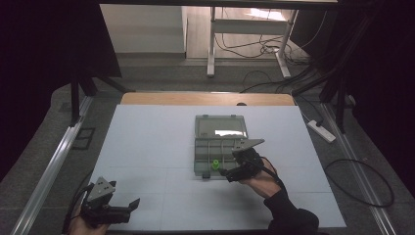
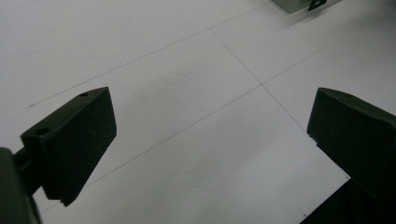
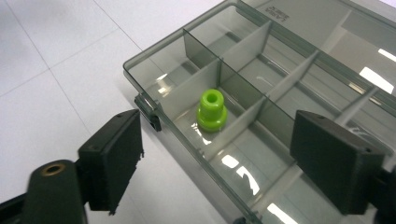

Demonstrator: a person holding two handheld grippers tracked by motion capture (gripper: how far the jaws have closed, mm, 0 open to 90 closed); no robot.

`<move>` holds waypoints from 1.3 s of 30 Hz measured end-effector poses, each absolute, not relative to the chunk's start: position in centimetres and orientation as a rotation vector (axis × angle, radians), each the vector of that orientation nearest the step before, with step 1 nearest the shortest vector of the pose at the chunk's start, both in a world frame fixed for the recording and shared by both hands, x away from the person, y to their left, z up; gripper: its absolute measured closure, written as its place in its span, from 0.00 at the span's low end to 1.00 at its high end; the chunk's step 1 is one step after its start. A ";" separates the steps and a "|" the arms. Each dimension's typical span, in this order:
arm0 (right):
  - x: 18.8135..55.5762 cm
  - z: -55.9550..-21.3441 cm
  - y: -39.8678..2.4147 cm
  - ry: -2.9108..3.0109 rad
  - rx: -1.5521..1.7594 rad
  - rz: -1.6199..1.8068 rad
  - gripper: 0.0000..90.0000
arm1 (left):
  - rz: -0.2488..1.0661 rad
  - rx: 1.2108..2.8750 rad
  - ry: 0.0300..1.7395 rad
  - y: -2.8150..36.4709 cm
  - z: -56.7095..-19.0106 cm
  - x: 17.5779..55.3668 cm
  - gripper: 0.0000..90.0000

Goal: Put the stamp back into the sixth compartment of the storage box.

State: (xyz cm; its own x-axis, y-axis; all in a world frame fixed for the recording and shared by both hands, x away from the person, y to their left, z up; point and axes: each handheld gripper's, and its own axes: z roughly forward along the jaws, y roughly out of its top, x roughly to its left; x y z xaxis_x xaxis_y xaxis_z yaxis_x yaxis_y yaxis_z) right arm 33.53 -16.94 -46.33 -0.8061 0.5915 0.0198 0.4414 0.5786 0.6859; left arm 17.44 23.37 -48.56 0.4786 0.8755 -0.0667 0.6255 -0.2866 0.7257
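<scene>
I find the green plug [image 3: 212, 110] standing upright in the box [image 3: 154, 56], its long axis vertical and its open bore pointing up, the wider flange down on the compartment floor. It sits in a front-row compartment near the box's left corner, between two dividers [image 3: 236, 130] and apart from both. In the high view the plug [image 1: 214, 164] shows at the box's near edge, too small there to read its shape.

My right gripper [image 3: 215, 163] hovers at that edge with jaws spread wide, nothing between them; the plug lies beyond them, untouched. My left gripper [image 1: 122, 208] rests low at the near left of the surface [image 1: 147, 147], well apart from the box, jaws also spread and empty.

The box's far side is cut off in the right gripper view; its lid [image 1: 221, 126] lies open behind.
</scene>
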 end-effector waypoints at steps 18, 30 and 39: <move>32.2 -45.7 -18.2 2.603 0.856 1.015 0.10 | 0.454 2.019 1.241 23.4 -48.6 17.4 0.02; 31.1 -45.3 -19.7 2.584 0.878 1.046 0.06 | 0.455 2.021 1.241 23.3 -48.6 17.5 0.02; 30.4 -45.3 -21.0 2.570 0.899 1.048 0.03 | 0.455 2.021 1.242 23.3 -48.6 17.5 0.02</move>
